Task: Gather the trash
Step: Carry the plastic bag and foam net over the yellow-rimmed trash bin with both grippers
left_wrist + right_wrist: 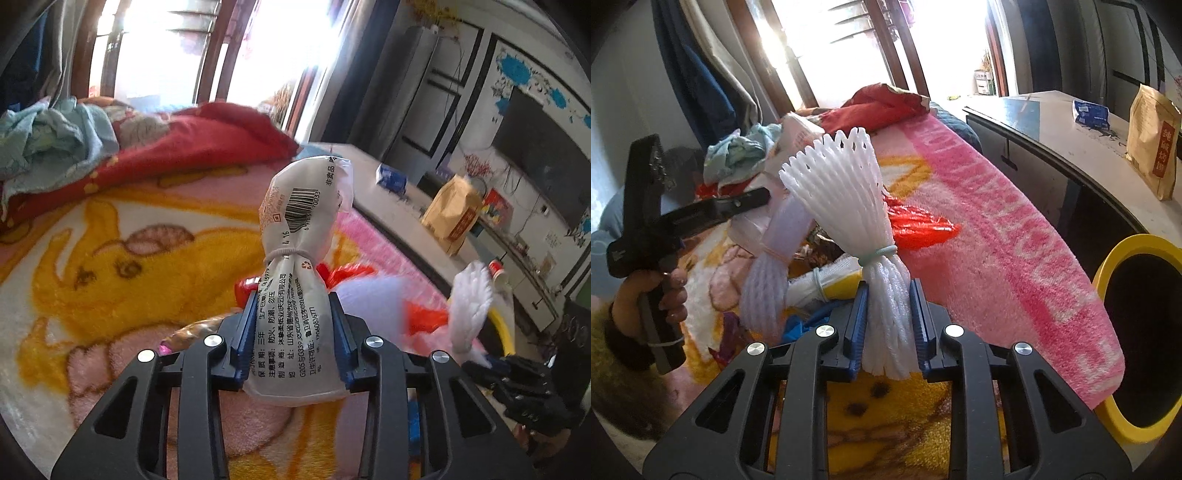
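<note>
My left gripper (pixel 293 299) is shut on a white printed plastic wrapper (pixel 295 258), tied at its waist with a rubber band and standing up between the blue pads above the bed. My right gripper (pixel 886 288) is shut on a white foam fruit net (pixel 842 184), bundled with a green band and fanned out at the top. Seen from the left wrist, the same foam net (pixel 471 306) shows blurred at the right. More trash lies on the blanket: a red plastic bag (pixel 916 223), a second foam net (pixel 768 280) and a white-yellow tube (pixel 827 280). The left gripper's handle (pixel 653 236) and the hand holding it show at the left.
A pink and yellow cartoon blanket (pixel 110 240) covers the bed, with a red quilt (pixel 203 147) and crumpled light-blue cloth (pixel 48 136) behind. A yellow-rimmed dark bin (pixel 1137 332) stands beside the bed's right edge. A white counter (pixel 1071 136) carries a brown paper bag (pixel 1152 140) and a blue packet (pixel 1089 112).
</note>
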`<state>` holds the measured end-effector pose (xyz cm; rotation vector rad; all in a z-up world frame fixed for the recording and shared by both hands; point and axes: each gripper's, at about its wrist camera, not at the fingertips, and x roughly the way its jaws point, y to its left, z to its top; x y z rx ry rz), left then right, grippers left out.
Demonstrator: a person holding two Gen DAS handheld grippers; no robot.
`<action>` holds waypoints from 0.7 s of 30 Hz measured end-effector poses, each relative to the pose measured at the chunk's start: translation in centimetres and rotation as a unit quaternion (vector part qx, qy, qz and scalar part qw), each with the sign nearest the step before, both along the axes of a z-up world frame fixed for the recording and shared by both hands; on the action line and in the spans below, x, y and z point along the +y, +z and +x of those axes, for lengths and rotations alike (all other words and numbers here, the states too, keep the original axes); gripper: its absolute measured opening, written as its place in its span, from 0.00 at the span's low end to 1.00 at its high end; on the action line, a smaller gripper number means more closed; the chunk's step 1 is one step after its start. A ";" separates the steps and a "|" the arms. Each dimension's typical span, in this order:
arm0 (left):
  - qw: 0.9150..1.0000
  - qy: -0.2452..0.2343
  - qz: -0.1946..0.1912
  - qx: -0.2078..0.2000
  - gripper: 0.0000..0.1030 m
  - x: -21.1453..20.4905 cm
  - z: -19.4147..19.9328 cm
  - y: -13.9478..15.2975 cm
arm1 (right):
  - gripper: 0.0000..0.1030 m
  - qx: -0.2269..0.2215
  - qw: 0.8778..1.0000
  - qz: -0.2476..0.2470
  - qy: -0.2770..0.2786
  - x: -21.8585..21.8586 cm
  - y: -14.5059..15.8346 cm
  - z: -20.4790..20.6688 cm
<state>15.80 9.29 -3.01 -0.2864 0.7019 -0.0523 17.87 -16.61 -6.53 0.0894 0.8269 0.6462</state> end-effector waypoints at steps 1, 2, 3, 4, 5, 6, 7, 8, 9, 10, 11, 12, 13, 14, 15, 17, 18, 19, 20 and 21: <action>1.000 0.000 0.001 -0.005 0.33 -0.1 -0.2 0.4 | 0.16 -0.001 1.000 0.001 -0.002 0.0 0.1 0.0; 1.000 0.002 0.002 -0.011 0.33 -0.1 -0.3 0.9 | 0.16 -0.002 1.000 0.003 -0.004 -0.2 0.3 0.0; 1.000 0.003 0.003 -0.019 0.33 -0.3 -0.5 1.5 | 0.16 -0.003 1.000 0.006 -0.006 -0.3 0.5 0.0; 1.000 0.002 0.002 -0.022 0.33 -0.5 -0.5 1.9 | 0.16 -0.004 1.000 0.007 -0.008 -0.4 0.6 0.0; 1.000 0.000 0.000 -0.029 0.33 -0.7 -0.7 2.4 | 0.16 -0.006 1.000 0.008 -0.011 -0.5 0.7 0.0; 0.999 -0.002 -0.001 -0.033 0.33 -0.9 -0.8 2.6 | 0.16 -0.008 1.000 0.010 -0.013 -0.7 0.9 0.0; 0.999 -0.007 -0.002 -0.037 0.33 -1.2 -0.9 3.0 | 0.16 -0.010 1.000 0.011 -0.015 -0.9 1.0 0.0; 0.999 -0.009 -0.004 -0.041 0.33 -1.3 -1.0 3.2 | 0.16 -0.012 1.000 0.013 -0.019 -1.2 1.2 0.1; 0.999 -0.013 -0.005 -0.045 0.33 -1.8 -1.1 3.6 | 0.16 -0.013 1.000 0.015 -0.023 -1.5 1.3 0.2; 0.999 -0.017 -0.006 -0.048 0.33 -2.2 -1.2 3.8 | 0.16 -0.013 0.999 0.017 -0.027 -1.7 1.4 0.3; 0.998 -0.021 -0.006 -0.051 0.33 -2.6 -1.2 4.0 | 0.16 -0.015 0.999 0.018 -0.032 -2.1 1.6 0.4; 0.998 -0.026 -0.005 -0.054 0.33 -3.1 -1.3 4.2 | 0.16 -0.015 0.999 0.020 -0.036 -2.4 1.6 0.4; 0.998 -0.031 -0.005 -0.056 0.33 -3.6 -1.3 4.2 | 0.16 -0.015 0.999 0.022 -0.041 -2.7 1.7 0.5; 0.998 -0.037 -0.005 -0.057 0.33 -4.2 -1.4 4.4 | 0.16 -0.015 0.999 0.023 -0.045 -3.0 1.8 0.6; 0.997 -0.041 -0.004 -0.058 0.33 -4.6 -1.4 4.4 | 0.16 -0.015 0.998 0.024 -0.050 -3.3 1.9 0.6; 0.997 -0.049 -0.003 -0.060 0.33 -5.5 -1.4 4.4 | 0.16 -0.015 0.998 0.026 -0.059 -3.9 2.0 0.8; 0.997 -0.054 -0.003 -0.060 0.33 -6.0 -1.4 4.4 | 0.16 -0.015 0.998 0.027 -0.063 -4.1 2.1 0.9; 0.996 -0.059 -0.003 -0.060 0.33 -6.5 -1.5 4.4 | 0.16 -0.016 0.997 0.027 -0.067 -4.4 2.2 1.0; 0.996 -0.062 -0.003 -0.060 0.33 -6.8 -1.4 4.3 | 0.16 -0.016 0.997 0.029 -0.071 -4.8 2.2 1.1; 0.996 -0.067 -0.003 -0.059 0.33 -7.3 -1.4 4.3 | 0.16 -0.016 0.997 0.030 -0.075 -5.1 2.3 1.2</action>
